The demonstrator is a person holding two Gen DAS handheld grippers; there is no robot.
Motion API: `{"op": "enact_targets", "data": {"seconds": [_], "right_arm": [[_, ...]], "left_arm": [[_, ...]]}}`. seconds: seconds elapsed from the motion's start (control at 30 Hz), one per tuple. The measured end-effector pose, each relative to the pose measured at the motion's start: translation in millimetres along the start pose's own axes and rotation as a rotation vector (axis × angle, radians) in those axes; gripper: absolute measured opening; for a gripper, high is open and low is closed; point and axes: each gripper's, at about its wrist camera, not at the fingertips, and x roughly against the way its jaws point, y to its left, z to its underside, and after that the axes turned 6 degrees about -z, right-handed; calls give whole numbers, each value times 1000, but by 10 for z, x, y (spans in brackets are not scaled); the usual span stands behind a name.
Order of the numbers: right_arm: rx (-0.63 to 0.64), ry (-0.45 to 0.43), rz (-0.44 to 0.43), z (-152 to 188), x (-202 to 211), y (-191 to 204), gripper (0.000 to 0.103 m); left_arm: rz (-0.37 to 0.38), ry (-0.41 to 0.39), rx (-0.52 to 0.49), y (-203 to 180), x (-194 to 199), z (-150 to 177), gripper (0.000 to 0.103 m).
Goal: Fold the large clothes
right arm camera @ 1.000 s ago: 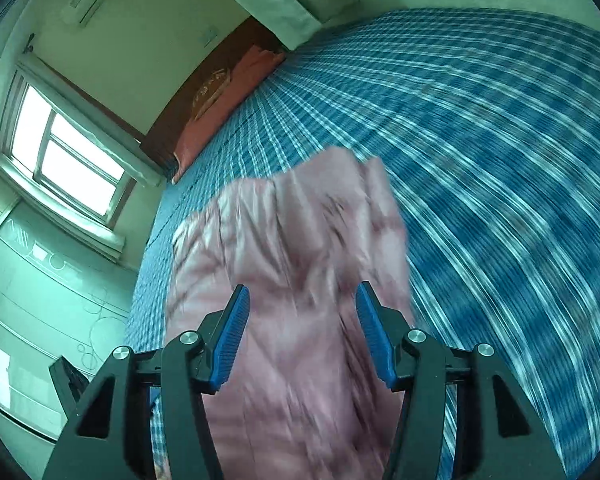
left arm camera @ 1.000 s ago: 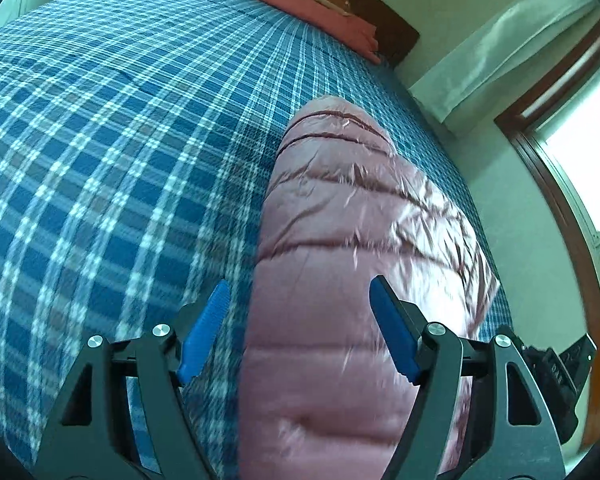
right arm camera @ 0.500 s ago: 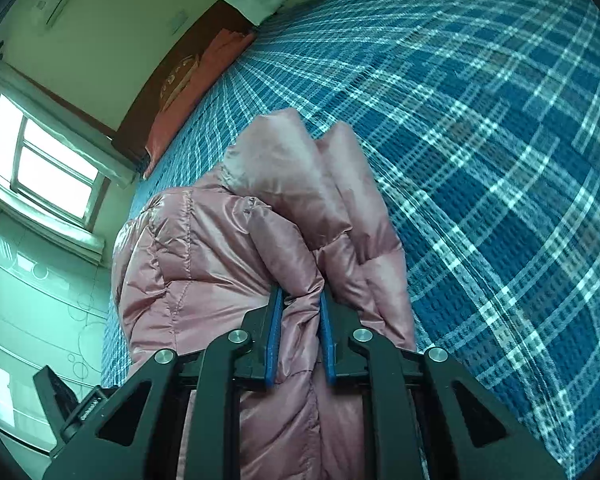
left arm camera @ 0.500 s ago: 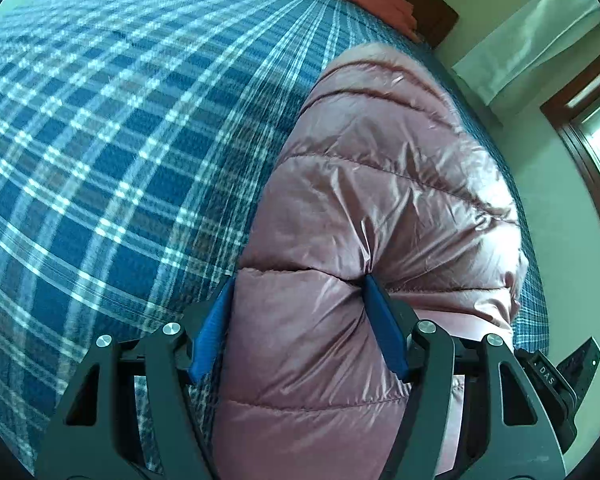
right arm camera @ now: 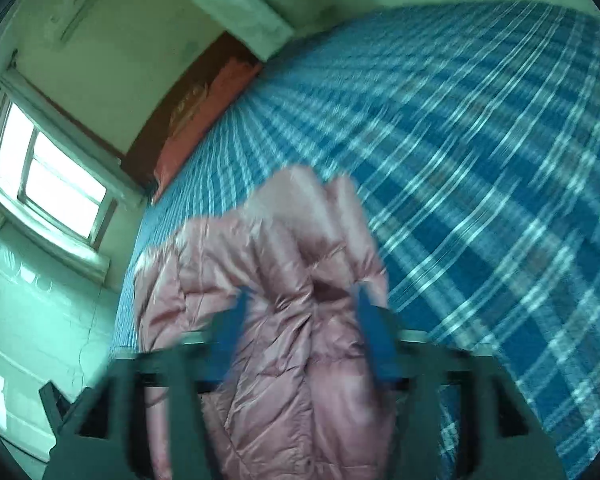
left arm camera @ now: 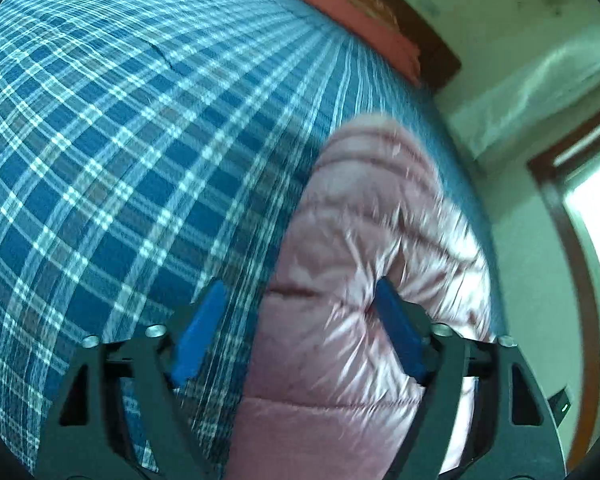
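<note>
A pink quilted puffer jacket lies folded on a bed with a blue plaid cover. My left gripper is open just above the jacket's near end; its right blue pad touches the fabric and its left pad is over the bedcover. In the right wrist view the jacket lies bunched on the plaid cover. My right gripper is open, its blue pads on either side of a fold of the jacket. Both views are blurred by motion.
A red pillow lies against the dark wooden headboard at the far end of the bed. A window is in the wall beside the bed. A white curtain hangs by a wooden frame.
Both grippers have opened and let go of the jacket. Half a second ago the right one was shut on a fold and the left one was closed against the jacket. Both have pulled back slightly.
</note>
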Motion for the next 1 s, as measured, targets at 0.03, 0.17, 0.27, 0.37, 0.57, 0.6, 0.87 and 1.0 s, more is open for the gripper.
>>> {"op": "enact_targets", "data": {"seconds": [0.03, 0.17, 0.27, 0.37, 0.57, 0.6, 0.87, 1.0], "right_arm": [[-12, 11, -5, -14, -14, -32, 65], [-68, 85, -53, -16, -176, -139, 65], [-118, 133, -115, 66, -286, -211, 65], [-114, 150, -160, 136, -293, -191, 67], [-64, 158, -151, 185, -196, -170, 65], [-65, 143, -144, 194, -152, -182, 65], [-97, 189, -220, 308, -176, -206, 68], [-83, 230, -244, 288, -236, -168, 68]], "left_arm": [[10, 19, 4, -2, -42, -26, 83], [58, 127, 83, 87, -309, -85, 84], [92, 175, 149, 169, -458, -65, 85], [94, 161, 110, 106, -448, -35, 87], [160, 183, 86, 62, -435, 64, 87], [165, 185, 89, 75, -437, 63, 87], [154, 178, 41, 50, -449, 76, 88], [161, 183, 29, 8, -461, 73, 88]]}}
